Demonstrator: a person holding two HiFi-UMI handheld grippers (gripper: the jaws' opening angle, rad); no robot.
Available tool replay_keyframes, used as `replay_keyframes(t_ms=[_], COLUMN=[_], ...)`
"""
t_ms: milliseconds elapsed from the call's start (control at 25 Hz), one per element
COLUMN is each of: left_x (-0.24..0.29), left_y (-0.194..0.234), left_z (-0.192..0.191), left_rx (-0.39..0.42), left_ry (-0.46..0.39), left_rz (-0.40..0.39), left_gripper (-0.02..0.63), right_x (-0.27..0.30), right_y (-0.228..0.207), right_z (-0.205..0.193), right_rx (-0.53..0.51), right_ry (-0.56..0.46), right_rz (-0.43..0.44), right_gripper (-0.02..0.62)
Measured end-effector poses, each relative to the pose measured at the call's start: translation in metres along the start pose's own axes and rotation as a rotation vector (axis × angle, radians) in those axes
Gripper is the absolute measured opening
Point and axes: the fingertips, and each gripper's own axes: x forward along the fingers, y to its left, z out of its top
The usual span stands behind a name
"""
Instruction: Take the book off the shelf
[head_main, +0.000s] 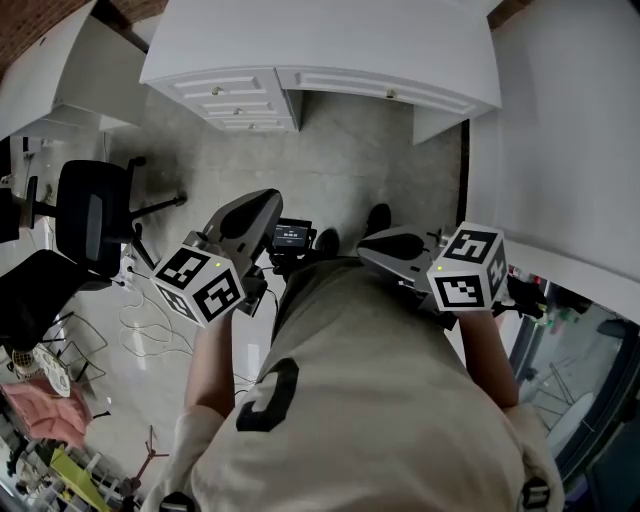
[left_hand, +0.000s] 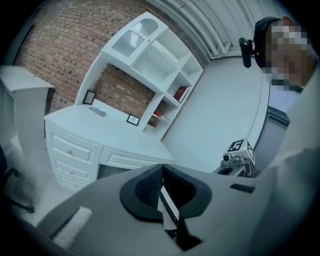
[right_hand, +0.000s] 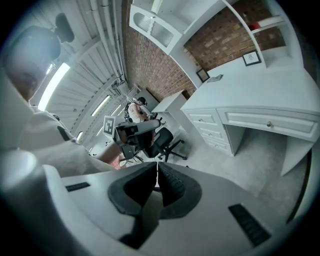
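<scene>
Leaning tilted in a cubby of the white shelf unit, the red book shows just right of centre in the upper half of the left gripper view, well apart from both claws. A second red item, too small to name, sits in the cubby below it. The shelf unit stands on the far end of a white tabletop, backed by a brick wall. On the tabletop are a dark picture frame by the wall, a smaller frame just beside the foot of the shelf unit, and a small grey object between them. White drawers fill the lower left of that view under the tabletop. At bottom centre the left claw is closed, its black ribbed pads meeting at the tips with nothing gripped. The right claw, at bottom centre of the right gripper view, is closed and empty too. In the head view both grippers are held out in front of the person's beige shirt, over a grey floor, with the desk along the top of the frame and a black office chair at the left.
</scene>
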Motion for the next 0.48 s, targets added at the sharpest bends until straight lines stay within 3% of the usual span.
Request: replay_keyframes(t_ms=[200,480], left_x=[0.026,0.075], left_y=[-0.01,-0.034], left_z=[0.001,0.015], left_rx=[-0.015,0.047], left_ry=[0.017,0.071], left_rz=[0.018,0.039], left_gripper=[0.003,0.003], right_x=[-0.016,-0.05], right_y=[-0.021,-0.056], right_z=[0.011,0.032], right_rx=[0.003,0.045], right_ry=[-0.018,-0.065], right_rz=[0.017,0.053], right_gripper=[0.006,0.006])
